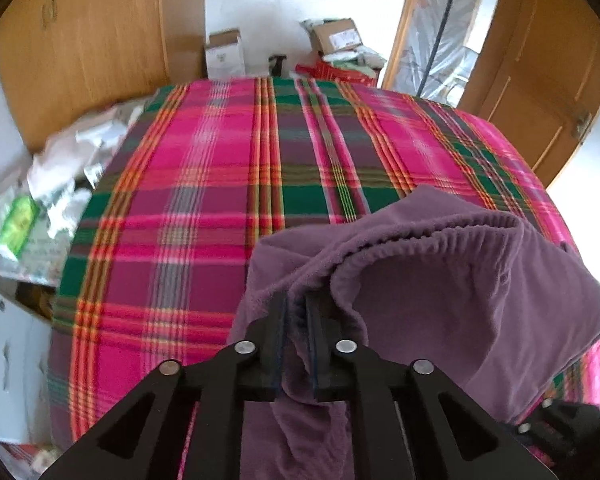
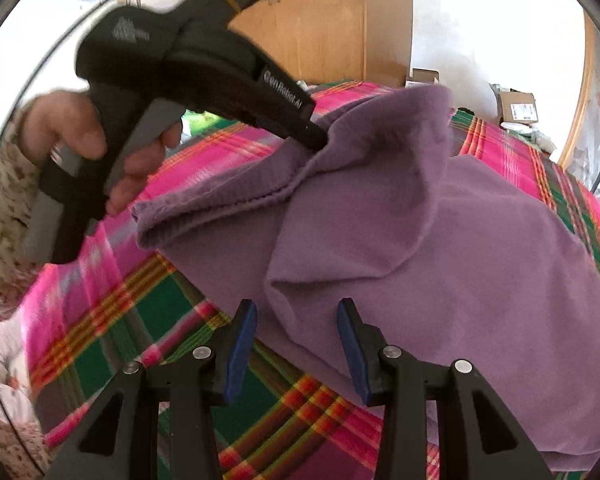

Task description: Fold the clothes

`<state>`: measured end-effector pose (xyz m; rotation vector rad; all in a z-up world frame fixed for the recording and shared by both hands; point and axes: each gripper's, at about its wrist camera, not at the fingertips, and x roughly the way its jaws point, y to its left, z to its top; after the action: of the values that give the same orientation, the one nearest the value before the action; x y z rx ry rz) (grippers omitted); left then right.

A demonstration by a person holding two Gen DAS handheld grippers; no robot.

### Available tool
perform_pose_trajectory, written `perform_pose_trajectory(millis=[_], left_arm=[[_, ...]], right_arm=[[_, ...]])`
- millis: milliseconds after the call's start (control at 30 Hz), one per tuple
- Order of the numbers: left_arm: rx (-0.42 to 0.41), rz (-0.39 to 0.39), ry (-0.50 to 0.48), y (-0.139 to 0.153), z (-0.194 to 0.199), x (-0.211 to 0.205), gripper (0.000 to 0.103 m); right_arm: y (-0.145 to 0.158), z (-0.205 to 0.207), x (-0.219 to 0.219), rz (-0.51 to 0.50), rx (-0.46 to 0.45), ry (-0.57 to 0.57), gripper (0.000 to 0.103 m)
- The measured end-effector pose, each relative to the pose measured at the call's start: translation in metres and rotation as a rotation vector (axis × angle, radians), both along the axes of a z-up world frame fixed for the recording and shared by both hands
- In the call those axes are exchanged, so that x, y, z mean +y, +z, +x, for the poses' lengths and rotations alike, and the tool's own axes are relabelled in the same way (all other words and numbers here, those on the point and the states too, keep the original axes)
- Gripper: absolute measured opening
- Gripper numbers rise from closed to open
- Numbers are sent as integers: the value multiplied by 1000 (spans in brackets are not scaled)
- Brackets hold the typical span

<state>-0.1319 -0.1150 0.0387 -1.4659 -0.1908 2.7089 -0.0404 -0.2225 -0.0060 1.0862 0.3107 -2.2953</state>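
Left wrist view looks over a bed under a plaid blanket [image 1: 220,200], where a purple garment [image 1: 440,280] lies partly bunched. Left gripper [image 1: 296,312] has its fingers nearly together, pinching the garment's ribbed edge. Right gripper [image 2: 298,316] hangs half open above the cloth, holding nothing.
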Motion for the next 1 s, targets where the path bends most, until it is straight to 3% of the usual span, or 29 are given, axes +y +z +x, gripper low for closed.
perform_pose_trajectory(millis=[167,267,333,467,567,700,800,1000], left_arm=[[-10,-16,-29,-3,7,7,24],[-10,-18,-41,-3,9,9,26],[-13,-24,-50,-2,11,11,27],[-14,-76,-87,-2,17,24,28],[-3,-57,-121,1,21,33,28],[-3,-96,-140,2,21,43,36],[-26,-143,-123,-5,13,47,37],[-49,-143,-93,-10,-2,50,37]], right_arm=[[1,-8,7,-33,-18,-42,37],[2,-13,15,-57,-26,-84,21],[3,-14,18,-68,-21,-109,4],[11,-17,24,-77,7,-126,3],[15,-16,23,-59,30,-124,3],[16,-15,23,-71,29,-126,3],[17,-10,23,-80,28,-125,3],[13,-11,24,-90,24,-131,3]])
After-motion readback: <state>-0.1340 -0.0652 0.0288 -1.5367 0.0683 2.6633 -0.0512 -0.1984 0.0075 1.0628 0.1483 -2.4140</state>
